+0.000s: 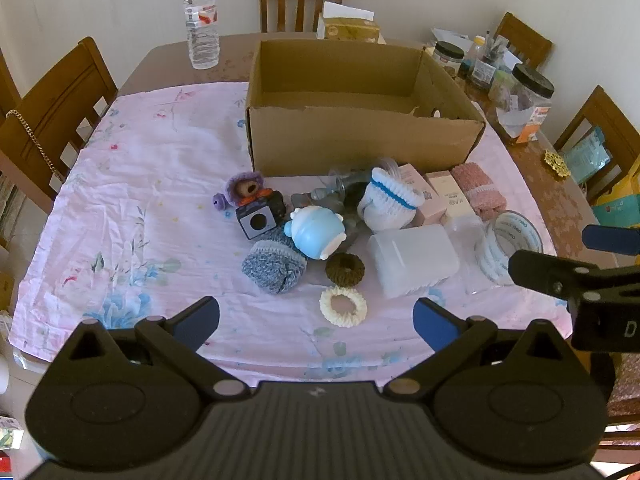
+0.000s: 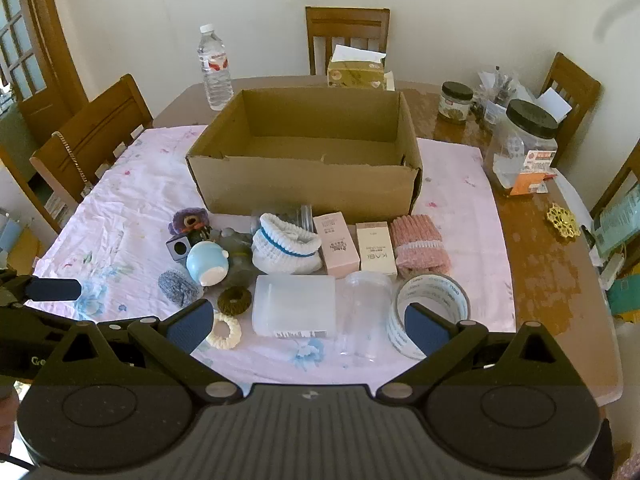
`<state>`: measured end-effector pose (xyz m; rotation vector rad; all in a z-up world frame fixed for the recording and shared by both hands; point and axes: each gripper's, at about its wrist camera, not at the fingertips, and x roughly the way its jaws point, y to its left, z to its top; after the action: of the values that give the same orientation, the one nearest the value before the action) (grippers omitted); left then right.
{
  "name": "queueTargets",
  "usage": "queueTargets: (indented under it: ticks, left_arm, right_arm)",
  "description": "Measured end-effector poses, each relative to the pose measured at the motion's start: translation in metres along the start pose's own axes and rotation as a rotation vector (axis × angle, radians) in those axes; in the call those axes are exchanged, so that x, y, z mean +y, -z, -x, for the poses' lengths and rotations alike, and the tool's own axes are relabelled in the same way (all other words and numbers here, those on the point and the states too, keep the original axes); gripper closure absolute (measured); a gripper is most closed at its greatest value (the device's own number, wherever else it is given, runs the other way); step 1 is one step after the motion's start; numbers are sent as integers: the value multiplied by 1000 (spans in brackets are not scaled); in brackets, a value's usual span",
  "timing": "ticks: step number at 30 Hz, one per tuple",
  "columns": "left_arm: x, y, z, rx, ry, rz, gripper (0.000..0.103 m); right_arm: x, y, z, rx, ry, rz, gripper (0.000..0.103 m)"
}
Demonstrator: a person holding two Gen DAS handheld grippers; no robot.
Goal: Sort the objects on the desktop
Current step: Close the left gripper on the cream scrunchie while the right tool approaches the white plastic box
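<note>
An empty cardboard box (image 1: 360, 136) (image 2: 308, 176) stands on the pink cloth (image 1: 152, 184). In front of it lies a heap: a blue-and-white toy (image 1: 316, 232) (image 2: 208, 262), a grey knit sock (image 1: 274, 266), a brown hair tie (image 1: 345, 267), a cream hair tie (image 1: 343, 306) (image 2: 225, 332), a white plastic box (image 1: 412, 260) (image 2: 294, 306), a tape roll (image 1: 508, 246) (image 2: 432, 304), a white sock (image 2: 286, 248) and a pink sock (image 2: 420, 246). My left gripper (image 1: 316, 322) hangs open above the near cloth, nothing between its fingers. My right gripper (image 2: 308, 326) is open too, over the plastic box and a clear cup (image 2: 364, 312).
A water bottle (image 1: 202, 20), a tissue box (image 2: 358, 72) and lidded jars (image 2: 524, 148) stand on the far and right parts of the wooden table. Wooden chairs (image 1: 56, 112) ring it. Two small cartons (image 2: 356, 250) lie beside the pink sock. Bare cloth spreads to the left.
</note>
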<state>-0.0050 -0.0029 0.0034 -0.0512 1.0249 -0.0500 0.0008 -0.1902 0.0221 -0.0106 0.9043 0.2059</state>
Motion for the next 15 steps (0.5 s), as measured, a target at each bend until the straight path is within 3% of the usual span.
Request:
queueTargets:
  ticks: [15]
  left_arm:
    - [0, 7, -20, -4, 0, -24, 1]
  right_arm:
    - [-2, 5, -14, 5, -10, 25, 0]
